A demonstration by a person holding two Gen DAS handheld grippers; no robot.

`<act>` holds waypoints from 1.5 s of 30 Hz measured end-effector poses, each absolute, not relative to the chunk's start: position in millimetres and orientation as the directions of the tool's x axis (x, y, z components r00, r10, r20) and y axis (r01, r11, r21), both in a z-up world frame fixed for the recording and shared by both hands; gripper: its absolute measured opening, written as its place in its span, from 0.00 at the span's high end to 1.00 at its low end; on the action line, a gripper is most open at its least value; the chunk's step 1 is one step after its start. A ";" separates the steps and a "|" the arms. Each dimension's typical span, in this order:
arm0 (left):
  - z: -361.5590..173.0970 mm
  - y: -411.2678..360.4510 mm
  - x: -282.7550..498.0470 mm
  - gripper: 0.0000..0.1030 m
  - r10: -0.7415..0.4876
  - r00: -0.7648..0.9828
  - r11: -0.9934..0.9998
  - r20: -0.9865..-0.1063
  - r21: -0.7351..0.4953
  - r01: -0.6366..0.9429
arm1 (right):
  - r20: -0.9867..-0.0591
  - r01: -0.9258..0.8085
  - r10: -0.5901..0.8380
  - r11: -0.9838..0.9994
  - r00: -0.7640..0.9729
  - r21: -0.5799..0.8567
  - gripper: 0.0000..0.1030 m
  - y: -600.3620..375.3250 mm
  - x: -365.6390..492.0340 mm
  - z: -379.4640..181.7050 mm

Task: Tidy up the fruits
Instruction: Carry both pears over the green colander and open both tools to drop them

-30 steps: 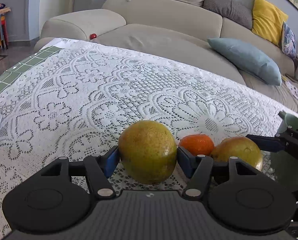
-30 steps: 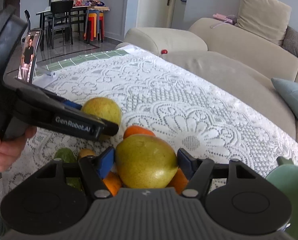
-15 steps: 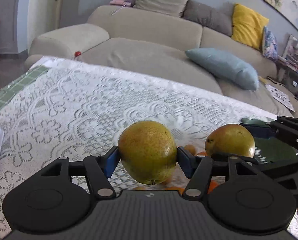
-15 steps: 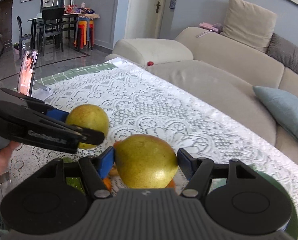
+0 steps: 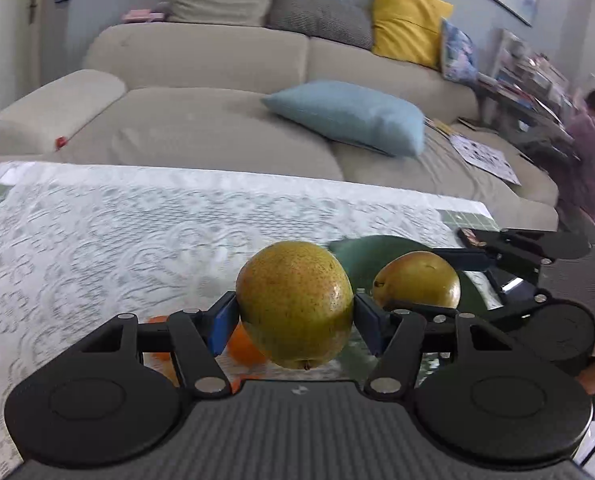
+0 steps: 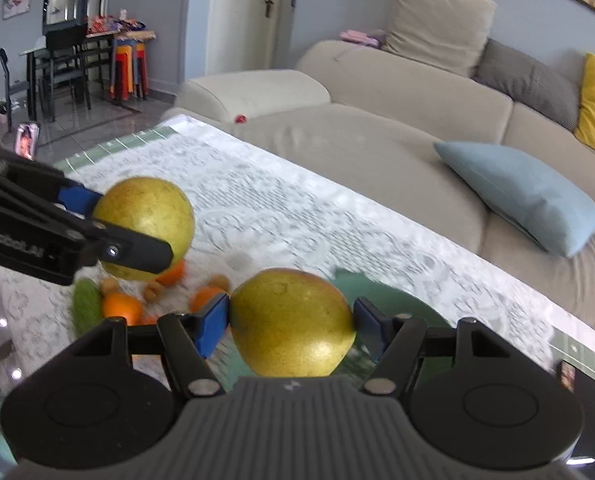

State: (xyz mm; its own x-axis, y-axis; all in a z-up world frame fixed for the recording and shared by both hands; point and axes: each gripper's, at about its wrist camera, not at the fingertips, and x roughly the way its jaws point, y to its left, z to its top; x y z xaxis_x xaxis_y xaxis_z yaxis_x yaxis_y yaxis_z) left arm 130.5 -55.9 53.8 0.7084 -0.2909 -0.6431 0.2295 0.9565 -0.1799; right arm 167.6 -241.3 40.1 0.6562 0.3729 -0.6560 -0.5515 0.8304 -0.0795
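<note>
Both tools have lifted, each clamping its pear (image 5: 295,304) (image 6: 291,322) between blue pads.

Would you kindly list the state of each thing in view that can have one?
Left gripper: shut on a speckled yellow-green pear, lifted off the table.
Right gripper: shut on a second yellow-green pear, also lifted.
Dark green plate: on the white lace tablecloth, nothing seen on its visible part.
Small oranges: loose on the tablecloth.
</note>
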 end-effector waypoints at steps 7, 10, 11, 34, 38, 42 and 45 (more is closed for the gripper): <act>41.0 -106.5 157.3 0.31 -0.340 0.640 0.940 -0.689 -0.239 0.241 | -0.722 -0.544 0.309 0.832 0.619 -0.110 0.37 -275.6 182.7 27.8; 30.8 -121.2 169.0 0.31 -0.367 0.598 0.930 -0.712 -0.274 0.244 | -0.742 -0.559 0.292 0.818 0.604 -0.133 0.37 -280.8 188.1 20.9; 27.9 -124.7 172.5 0.31 -0.373 0.584 0.928 -0.722 -0.285 0.241 | -0.750 -0.565 0.286 0.813 0.596 -0.139 0.37 -282.2 190.0 18.0; -13.5 -161.7 210.1 0.31 -0.209 0.432 0.971 -0.877 -0.135 0.197 | -0.850 -0.678 0.264 0.721 0.455 -0.140 0.37 -272.0 216.4 -31.2; -15.7 -166.8 212.8 0.31 -0.173 0.436 0.975 -0.883 -0.091 0.201 | -0.860 -0.685 0.256 0.715 0.442 -0.139 0.37 -270.5 216.9 -35.9; -15.8 -167.9 213.8 0.31 -0.152 0.434 0.975 -0.888 -0.064 0.211 | -0.862 -0.685 0.255 0.716 0.438 -0.136 0.36 -270.3 218.9 -35.0; -15.6 -170.8 214.0 0.31 -0.139 0.432 0.974 -0.891 -0.045 0.221 | -0.865 -0.685 0.250 0.716 0.435 -0.138 0.37 -269.3 219.6 -34.2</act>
State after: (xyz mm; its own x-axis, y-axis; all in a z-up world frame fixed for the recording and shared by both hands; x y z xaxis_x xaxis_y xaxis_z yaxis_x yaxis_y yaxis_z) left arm 214.0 -170.8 -15.6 0.4319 -0.1389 -0.8912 0.2214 0.9742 -0.0445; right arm 219.6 -269.3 -34.2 0.4347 0.2496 -0.8653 -0.6849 0.7155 -0.1377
